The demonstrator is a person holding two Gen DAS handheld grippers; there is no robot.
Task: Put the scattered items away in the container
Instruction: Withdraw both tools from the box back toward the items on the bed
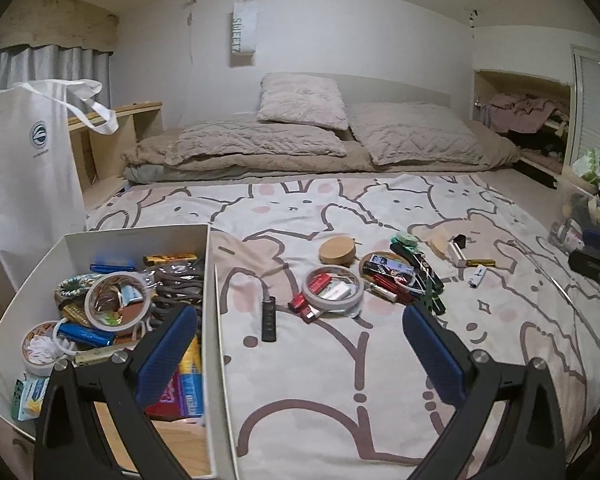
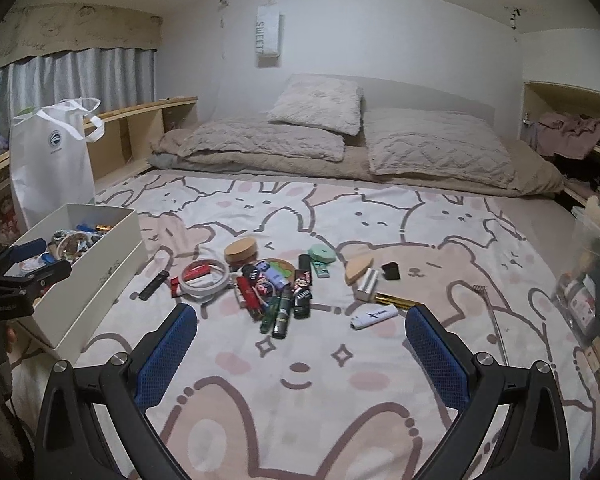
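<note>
My left tongs [image 1: 296,328] gape empty, one finger over the box [image 1: 209,280], which sits far left and is already half full. Ahead of them on the bed [image 1: 320,400] lie a black stick [image 1: 269,319] and a tape ring [image 1: 333,287]. My right tongs [image 2: 300,328] are spread wide too, holding nothing; the lighter [image 2: 374,316] lies just ahead. I judge I'm between picks: next, close on one piece.

Black claw [image 1: 296,340], blue textured pads [image 1: 168,354]

Grey curtains [image 2: 80,76] hang left of the white wall [image 2: 400,40].
</note>
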